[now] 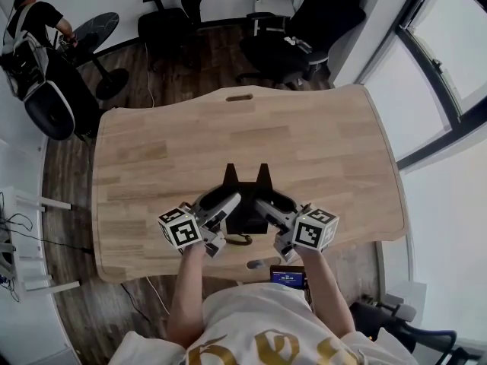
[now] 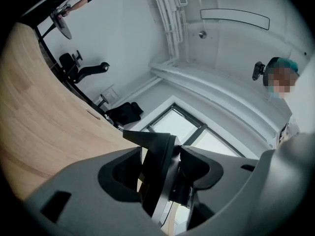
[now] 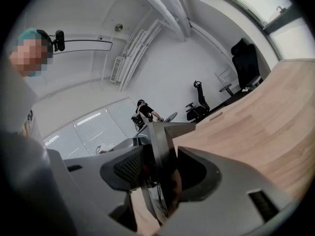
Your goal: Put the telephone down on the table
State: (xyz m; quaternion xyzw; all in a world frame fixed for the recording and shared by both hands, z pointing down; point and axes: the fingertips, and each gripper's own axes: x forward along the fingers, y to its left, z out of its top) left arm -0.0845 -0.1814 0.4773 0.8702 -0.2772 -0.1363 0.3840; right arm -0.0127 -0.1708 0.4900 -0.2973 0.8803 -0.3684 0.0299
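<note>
The telephone (image 1: 246, 191) is a black piece with two pointed ends facing away from me, held just over the near part of the wooden table (image 1: 228, 128). My left gripper (image 1: 230, 203) clamps its left side and my right gripper (image 1: 264, 204) clamps its right side. In the left gripper view the telephone's thin black body (image 2: 158, 163) stands edge-on, pinched between the grey jaws. The right gripper view shows the same black edge (image 3: 162, 154) squeezed between that gripper's jaws. I cannot tell whether the telephone touches the table.
The table's front edge (image 1: 228, 268) runs right under my hands, with a cable slot (image 1: 238, 97) at the far edge. Black office chairs (image 1: 300, 29) stand beyond the table. A person (image 1: 34, 21) sits at the far left. A small lit screen (image 1: 288, 277) shows at my waist.
</note>
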